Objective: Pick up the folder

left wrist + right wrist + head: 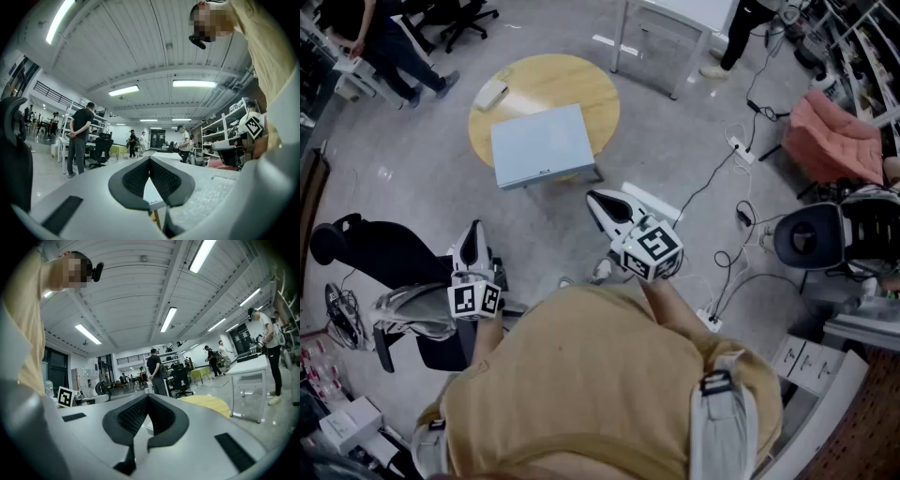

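Note:
A pale blue-grey folder (543, 145) lies flat on a round yellow table (591, 94) ahead of me, overhanging the table's near edge. My left gripper (470, 234) is held level at lower left, well short of the table, its jaws shut on nothing. My right gripper (602, 202) is nearer, just below the folder's right corner and apart from it, also shut and empty. Past the tips of the left gripper (150, 158) a strip of the folder (150, 194) shows. Beyond the tips of the right gripper (147, 396) the yellow table (208, 404) shows.
A small pale object (491, 93) rests on the table's left side. A black office chair (380, 253) stands at my left, another (811, 236) at my right. Cables and power strips (741, 150) run over the floor at right. A white table (675, 28) and people (380, 42) stand farther off.

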{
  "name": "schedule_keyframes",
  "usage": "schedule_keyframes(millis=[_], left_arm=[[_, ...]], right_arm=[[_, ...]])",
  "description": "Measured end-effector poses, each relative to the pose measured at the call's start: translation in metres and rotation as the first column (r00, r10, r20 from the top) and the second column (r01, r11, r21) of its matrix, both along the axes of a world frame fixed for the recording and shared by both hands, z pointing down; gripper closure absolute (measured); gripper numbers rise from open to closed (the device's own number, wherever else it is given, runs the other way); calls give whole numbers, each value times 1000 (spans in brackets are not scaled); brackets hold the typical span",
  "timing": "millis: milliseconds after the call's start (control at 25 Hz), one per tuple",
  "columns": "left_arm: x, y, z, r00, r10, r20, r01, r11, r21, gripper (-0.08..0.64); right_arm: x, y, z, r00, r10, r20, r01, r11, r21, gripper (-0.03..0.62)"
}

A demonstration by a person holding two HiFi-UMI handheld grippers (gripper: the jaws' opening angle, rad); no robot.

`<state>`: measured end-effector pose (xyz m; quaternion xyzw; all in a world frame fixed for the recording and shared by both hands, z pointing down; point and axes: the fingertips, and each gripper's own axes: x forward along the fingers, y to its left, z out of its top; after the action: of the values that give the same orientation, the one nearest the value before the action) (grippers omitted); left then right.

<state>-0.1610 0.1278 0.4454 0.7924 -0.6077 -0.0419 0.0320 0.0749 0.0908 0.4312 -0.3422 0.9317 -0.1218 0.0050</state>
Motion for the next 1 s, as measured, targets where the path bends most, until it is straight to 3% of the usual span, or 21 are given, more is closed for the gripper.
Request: schedule_keyframes(millis=[480, 600, 800, 1000], left_arm=[[-10, 2, 4, 999, -42, -23, 42, 999, -9, 557], [-3, -2, 8, 998, -50, -34, 50, 999, -20, 557], [11, -15, 20, 986, -88, -144, 80, 995, -61, 557], [20, -18, 17, 984, -113, -135, 108, 993, -44, 557]], right_arm=[[-14, -2, 2, 999, -50, -11, 50, 999, 9, 592], [-5, -8, 7, 999, -40, 19, 40, 999, -20, 592], [22, -20, 19, 999, -22, 34, 24, 997, -68, 591], [32, -34, 21, 998, -40, 40, 42, 998, -55, 591]])
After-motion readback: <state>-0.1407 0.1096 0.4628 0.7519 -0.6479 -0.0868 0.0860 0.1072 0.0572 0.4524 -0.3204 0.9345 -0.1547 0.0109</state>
